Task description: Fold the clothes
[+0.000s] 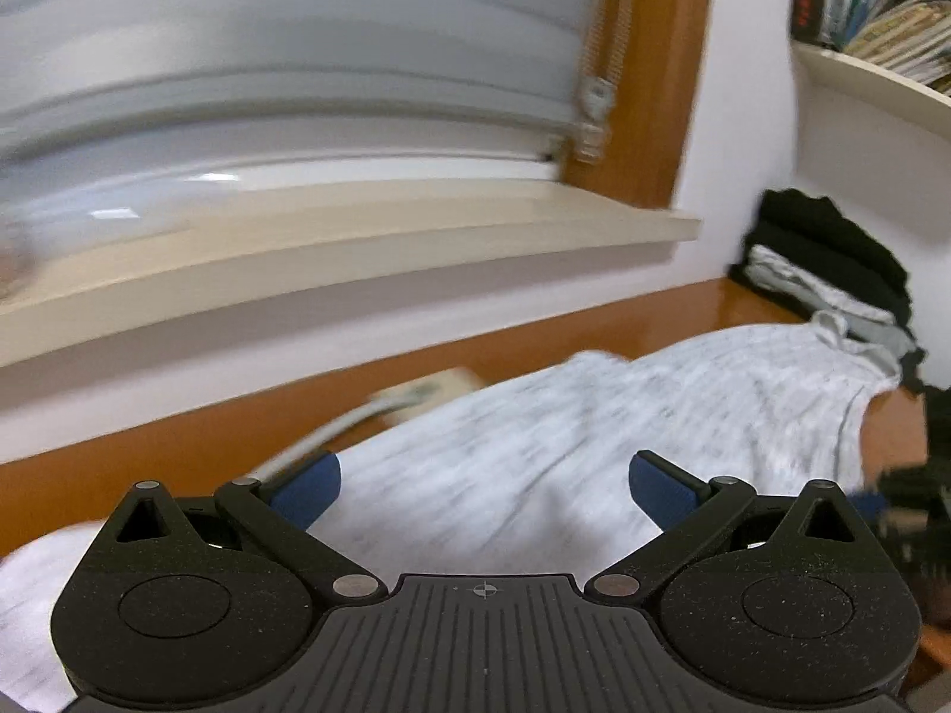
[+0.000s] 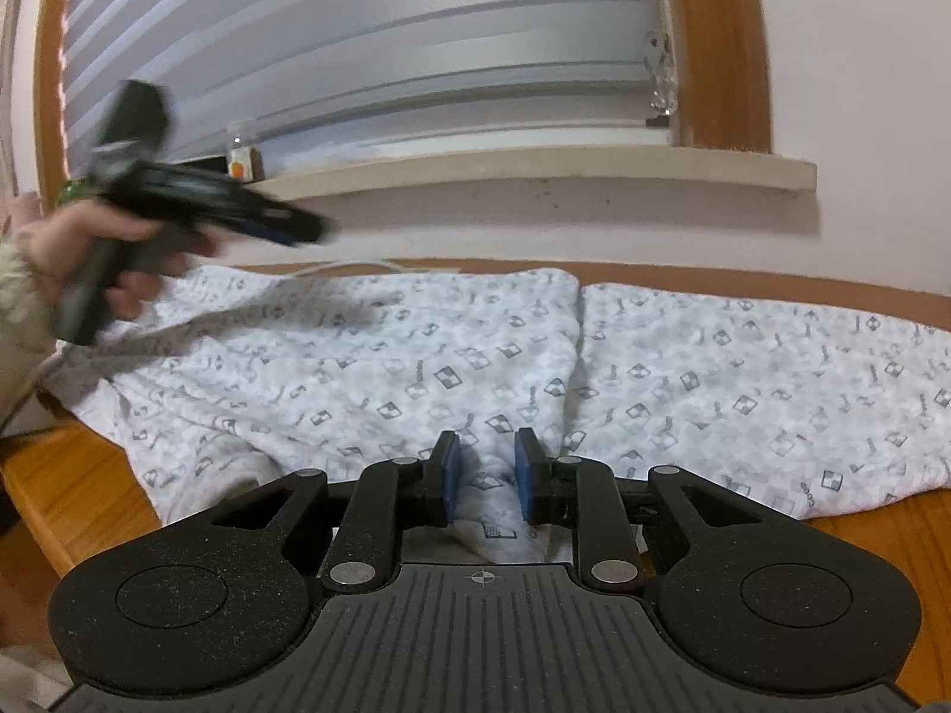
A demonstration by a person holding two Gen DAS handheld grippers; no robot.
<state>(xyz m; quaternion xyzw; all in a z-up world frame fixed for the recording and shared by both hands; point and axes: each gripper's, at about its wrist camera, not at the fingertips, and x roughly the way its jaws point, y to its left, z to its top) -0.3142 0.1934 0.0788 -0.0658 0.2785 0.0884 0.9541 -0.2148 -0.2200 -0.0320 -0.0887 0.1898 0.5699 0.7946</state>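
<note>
A white garment with a small grey print lies spread over the wooden table. My right gripper sits low at the garment's near edge, and a bunched ridge of the cloth fills the narrow gap between its blue pads. A hand holds my left gripper in the air above the garment's left part, blurred by motion. In the left wrist view the left gripper stands wide open over the garment with nothing between its fingers.
A pile of dark and grey clothes sits at the table's far right corner under a bookshelf. A window sill with a small bottle runs along the wall behind. A white cable lies by the garment's far edge.
</note>
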